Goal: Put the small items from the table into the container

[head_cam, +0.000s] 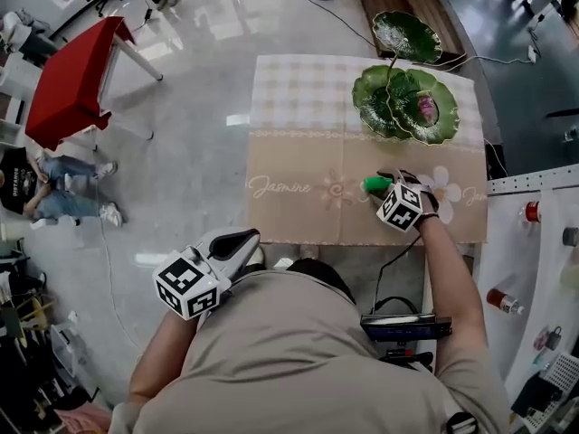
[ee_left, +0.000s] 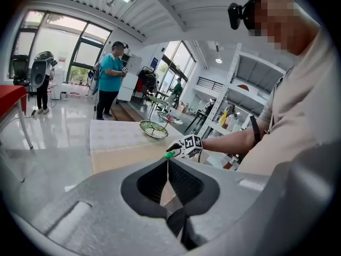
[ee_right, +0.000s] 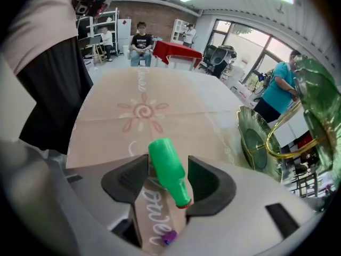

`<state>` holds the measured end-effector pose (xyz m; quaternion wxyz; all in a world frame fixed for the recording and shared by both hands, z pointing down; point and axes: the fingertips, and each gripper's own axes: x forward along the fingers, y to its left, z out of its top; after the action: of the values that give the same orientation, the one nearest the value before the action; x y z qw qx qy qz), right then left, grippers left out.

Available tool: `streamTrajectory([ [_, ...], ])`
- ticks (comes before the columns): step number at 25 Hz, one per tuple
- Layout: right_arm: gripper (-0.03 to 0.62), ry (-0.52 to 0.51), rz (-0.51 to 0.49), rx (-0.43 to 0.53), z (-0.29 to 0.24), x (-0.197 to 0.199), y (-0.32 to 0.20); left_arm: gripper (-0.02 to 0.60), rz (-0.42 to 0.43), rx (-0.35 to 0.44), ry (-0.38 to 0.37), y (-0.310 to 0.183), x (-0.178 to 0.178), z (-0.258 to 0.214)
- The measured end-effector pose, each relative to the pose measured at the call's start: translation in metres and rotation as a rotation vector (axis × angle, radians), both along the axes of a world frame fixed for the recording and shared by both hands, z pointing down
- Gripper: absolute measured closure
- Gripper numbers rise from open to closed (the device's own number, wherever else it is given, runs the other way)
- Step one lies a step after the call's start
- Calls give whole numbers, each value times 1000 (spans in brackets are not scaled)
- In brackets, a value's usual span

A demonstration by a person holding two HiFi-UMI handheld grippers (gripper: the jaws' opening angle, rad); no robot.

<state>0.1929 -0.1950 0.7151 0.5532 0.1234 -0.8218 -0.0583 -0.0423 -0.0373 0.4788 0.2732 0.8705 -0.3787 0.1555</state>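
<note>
A green plastic bottle (head_cam: 375, 184) (ee_right: 168, 169) lies on its side on the beige tablecloth (head_cam: 298, 152). My right gripper (head_cam: 384, 183) (ee_right: 168, 170) points down over it, jaws open wide on either side of the bottle and not pressing it. A small purple item (ee_right: 169, 237) lies on the cloth close beneath this gripper. The green leaf-shaped tiered dish (head_cam: 391, 107) (ee_right: 256, 143) stands at the table's far right with a pink item (head_cam: 425, 108) in it. My left gripper (head_cam: 240, 240) (ee_left: 168, 161) is held off the table's near edge by my body, shut and empty.
A red table (head_cam: 68, 84) stands on the shiny floor to the far left, with a seated person (head_cam: 54, 188) near it. White shelving (head_cam: 534, 242) with small bottles runs along the right. A person in teal (ee_left: 111, 79) stands beyond the table.
</note>
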Motion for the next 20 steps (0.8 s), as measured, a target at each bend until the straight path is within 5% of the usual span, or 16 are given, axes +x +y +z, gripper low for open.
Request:
streamTrajectory([
  [9,428,-81,76,-33,-15,3,5,571,-3,4,-3,-4,9,-3],
  [20,431,-238,242,28,-136,8,19,571,118,20,20,-14,46,-5],
])
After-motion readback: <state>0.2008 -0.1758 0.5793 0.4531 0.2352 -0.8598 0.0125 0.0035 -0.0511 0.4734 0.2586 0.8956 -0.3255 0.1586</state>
